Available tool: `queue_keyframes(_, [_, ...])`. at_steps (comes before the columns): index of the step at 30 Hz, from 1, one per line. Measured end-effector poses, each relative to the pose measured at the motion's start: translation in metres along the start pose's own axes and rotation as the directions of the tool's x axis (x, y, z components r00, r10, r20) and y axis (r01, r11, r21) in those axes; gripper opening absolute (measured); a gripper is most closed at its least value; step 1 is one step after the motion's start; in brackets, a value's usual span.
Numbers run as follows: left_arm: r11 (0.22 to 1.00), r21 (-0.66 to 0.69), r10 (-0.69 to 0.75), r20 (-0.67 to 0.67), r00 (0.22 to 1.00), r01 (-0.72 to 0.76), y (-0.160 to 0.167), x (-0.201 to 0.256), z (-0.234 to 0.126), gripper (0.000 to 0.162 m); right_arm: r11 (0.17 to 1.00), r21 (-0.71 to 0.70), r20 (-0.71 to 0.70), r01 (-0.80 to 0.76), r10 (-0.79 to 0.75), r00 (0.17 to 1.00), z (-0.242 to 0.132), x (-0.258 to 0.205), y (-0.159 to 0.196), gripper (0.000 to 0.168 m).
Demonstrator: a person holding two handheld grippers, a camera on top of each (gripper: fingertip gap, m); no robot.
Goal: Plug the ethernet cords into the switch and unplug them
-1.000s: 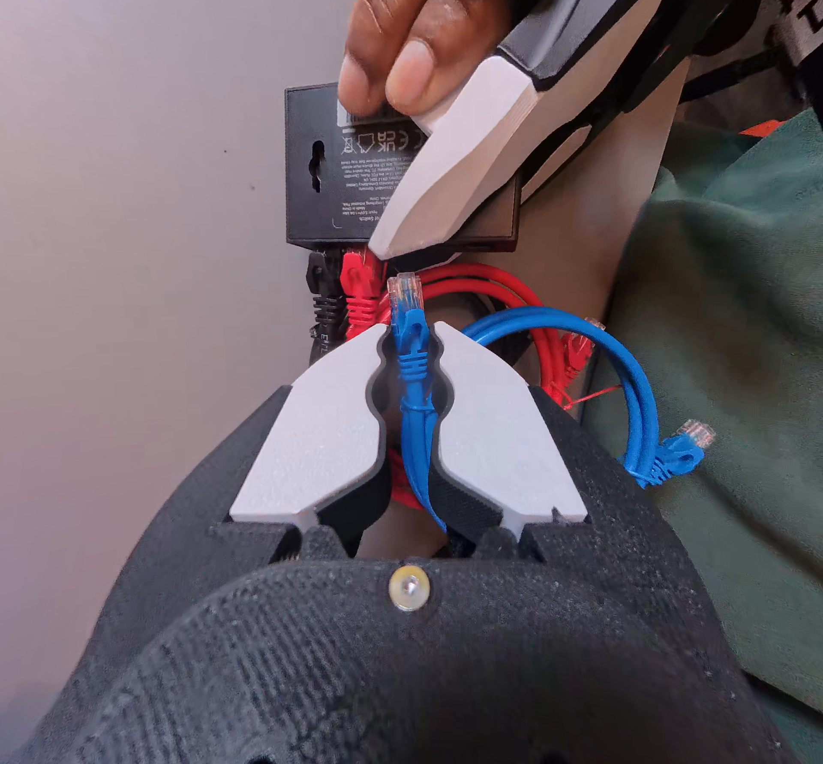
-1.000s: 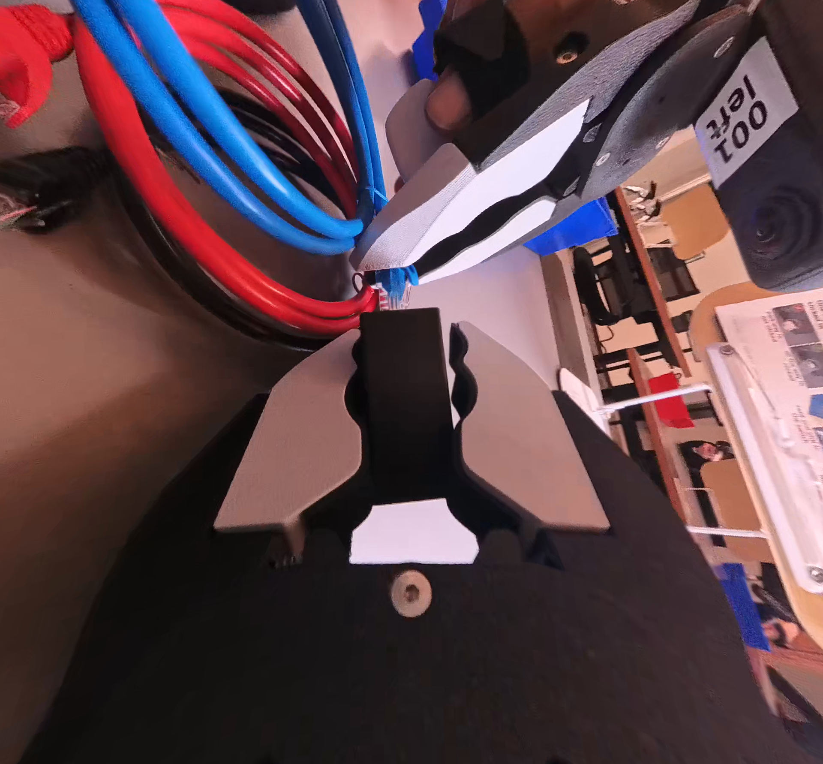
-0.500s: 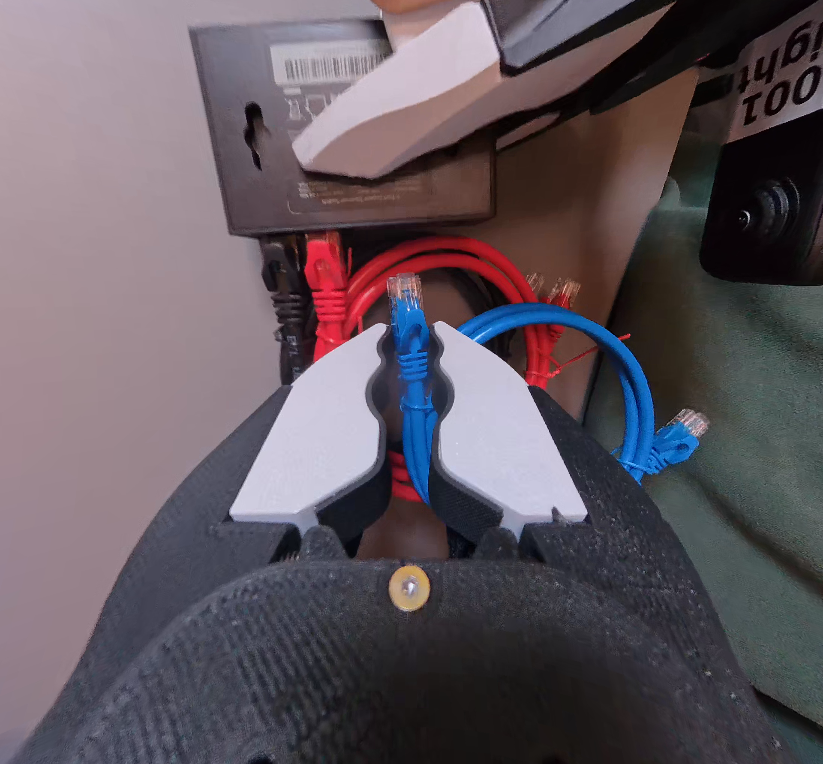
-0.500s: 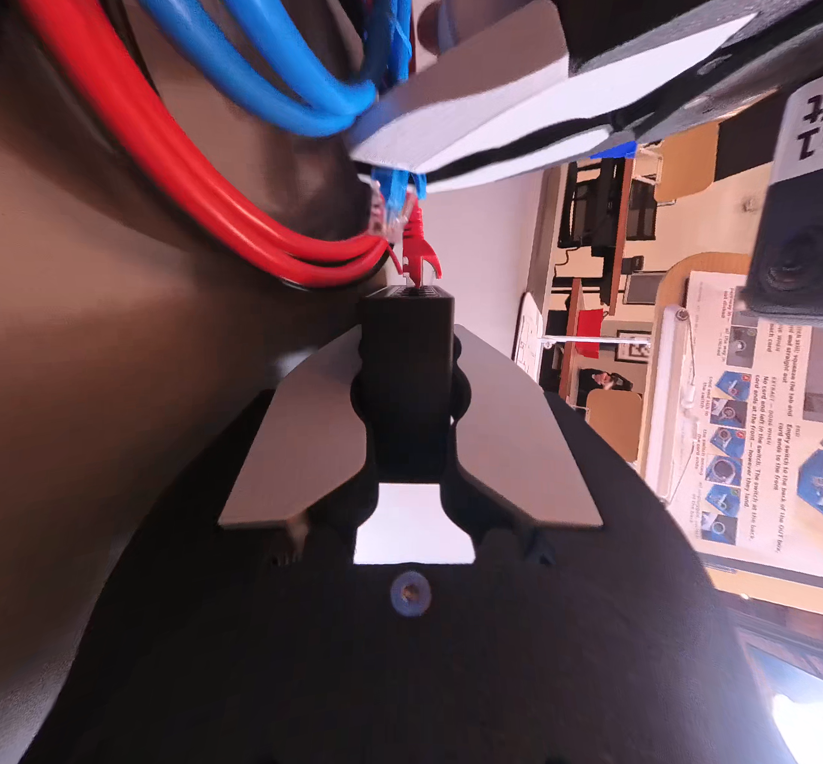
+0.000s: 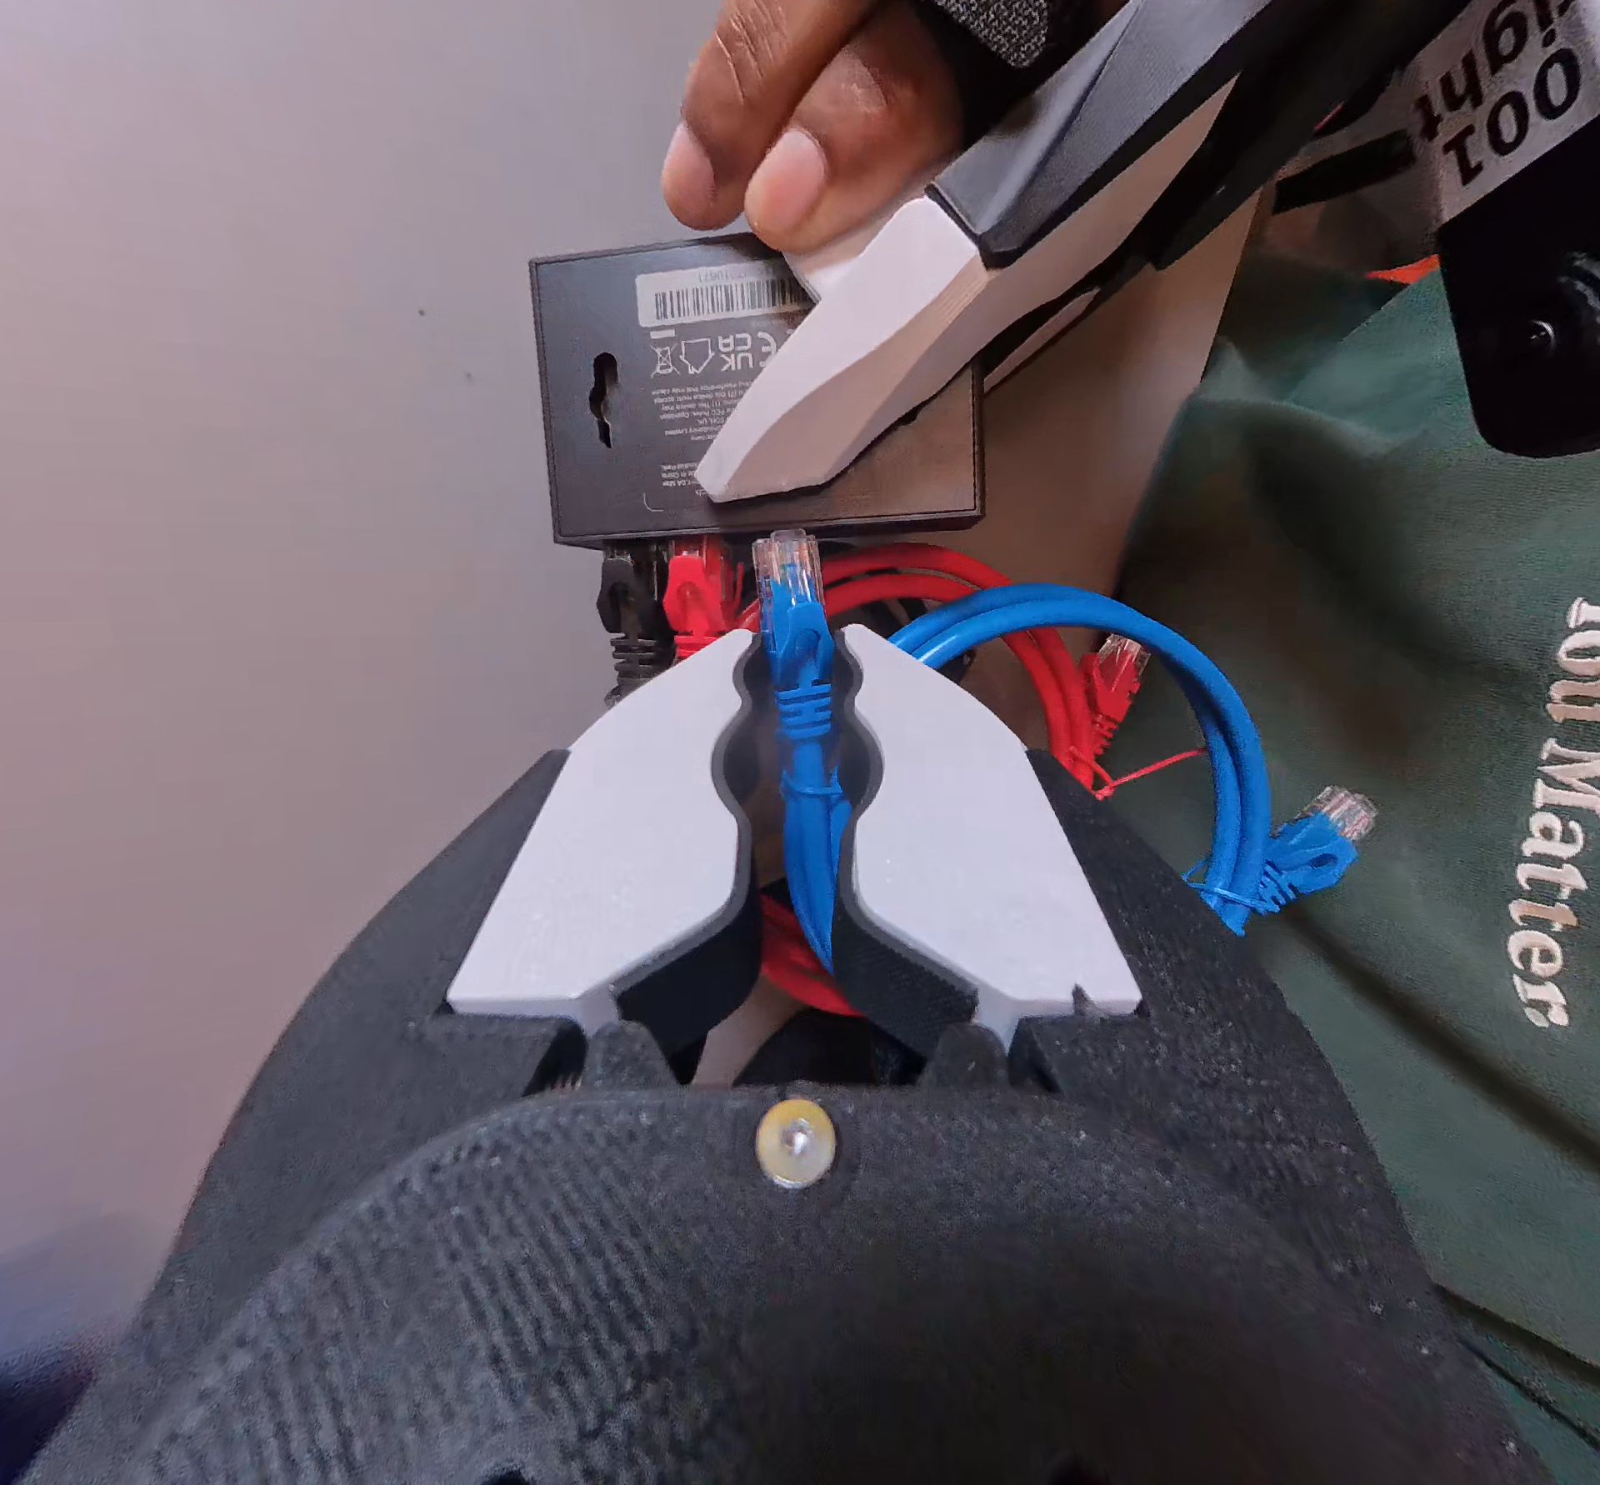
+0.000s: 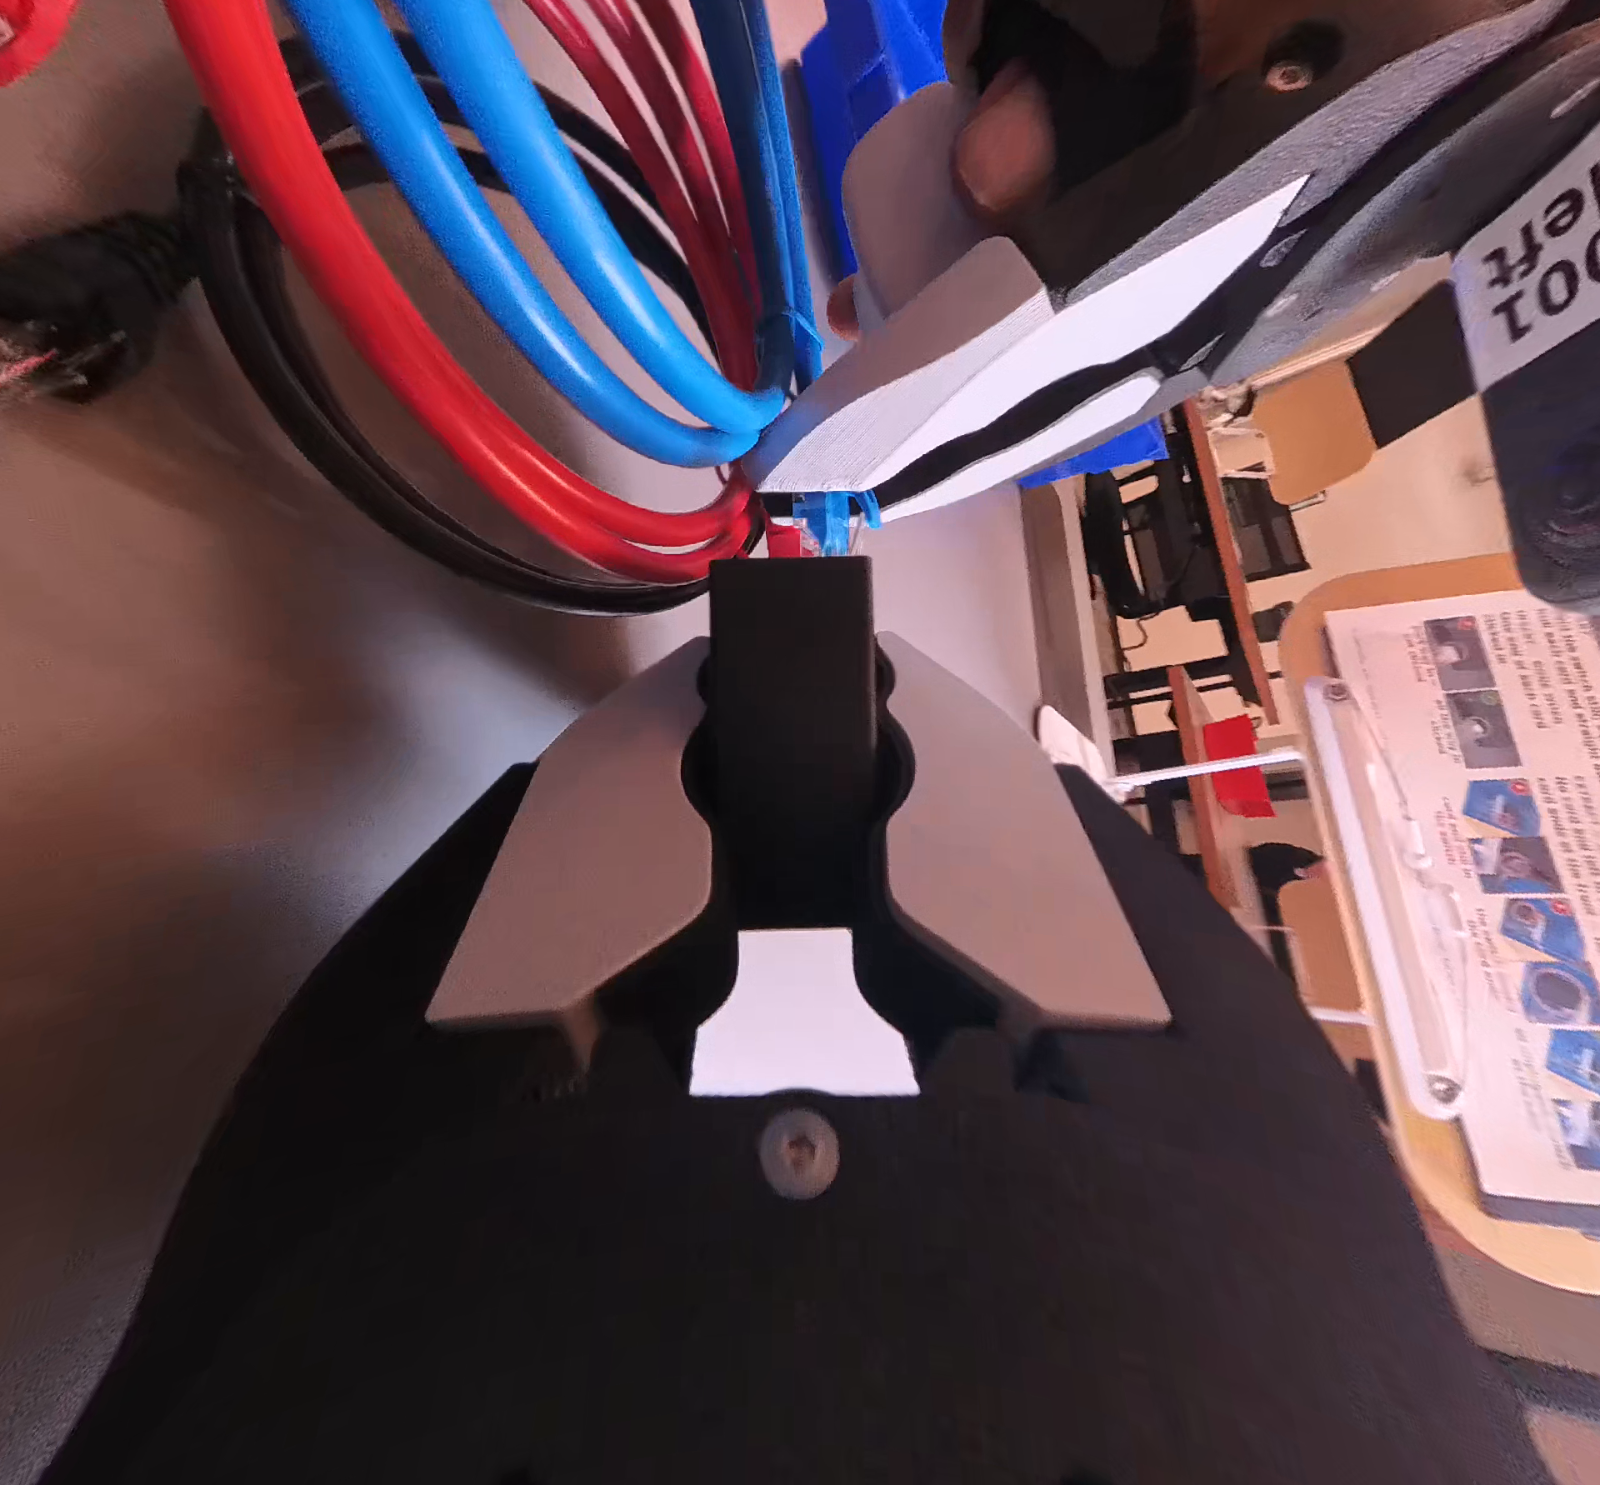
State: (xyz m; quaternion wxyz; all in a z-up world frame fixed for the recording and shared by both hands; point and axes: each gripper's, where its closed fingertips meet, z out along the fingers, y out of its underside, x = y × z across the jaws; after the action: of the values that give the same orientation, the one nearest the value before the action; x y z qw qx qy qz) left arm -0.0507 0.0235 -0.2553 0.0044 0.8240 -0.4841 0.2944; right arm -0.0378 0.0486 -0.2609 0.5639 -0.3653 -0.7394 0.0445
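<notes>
Blue ethernet cord (image 5: 801, 716) w/ a clear plastic plug at its tip sits pinched btwn my left gripper (image 5: 796, 660), the two grey fingers closed on its ribbed boot, plug tip poking out ahead and just short of the port edge of the flat black rectangular switch (image 5: 606, 439). Switch lies label-side up in the left wrist view, gripped from the far side by my right gripper (image 6: 792, 664), whose jaws are clamped on the black body; in the right wrist view that body fills the gap btwn both fingers. Red ethernet cord (image 5: 697, 591) and black ethernet cord (image 5: 625, 621) are already seated in ports side by side at the switch's left end, next to the blue plug. Rest of the blue cord loops out to the right, its other plug (image 5: 1316, 833) hanging free over a dark green shirt (image 5: 1385, 621). Red loose plug (image 5: 1117, 677) lies near it. Bare fingers of the hand (image 5: 805, 119) on the right gripper rest by the switch's top edge. Pale grey table (image 5: 260, 404) underneath.
</notes>
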Motion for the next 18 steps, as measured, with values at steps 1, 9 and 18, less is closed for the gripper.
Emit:
queue_keyframes(1, [1.0,-0.006,-0.017,-0.013,1.0,0.017,0.001,0.001,0.0,0.014,1.0,0.006,0.009,-0.015,0.015,1.0,0.001,-0.001,-0.001,0.029])
queue_keyframes(9, [0.988,-0.072,-0.143,-0.119,0.982,0.136,0.016,-0.002,0.014,0.014,0.999,-0.034,0.044,0.025,-0.023,0.999,0.01,-0.017,-0.001,0.03])
queue_keyframes(18, [0.978,-0.022,-0.204,-0.292,0.934,0.207,0.015,0.0,0.017,0.013,0.996,-0.023,0.031,0.091,-0.09,0.995,0.009,-0.022,-0.003,0.029])
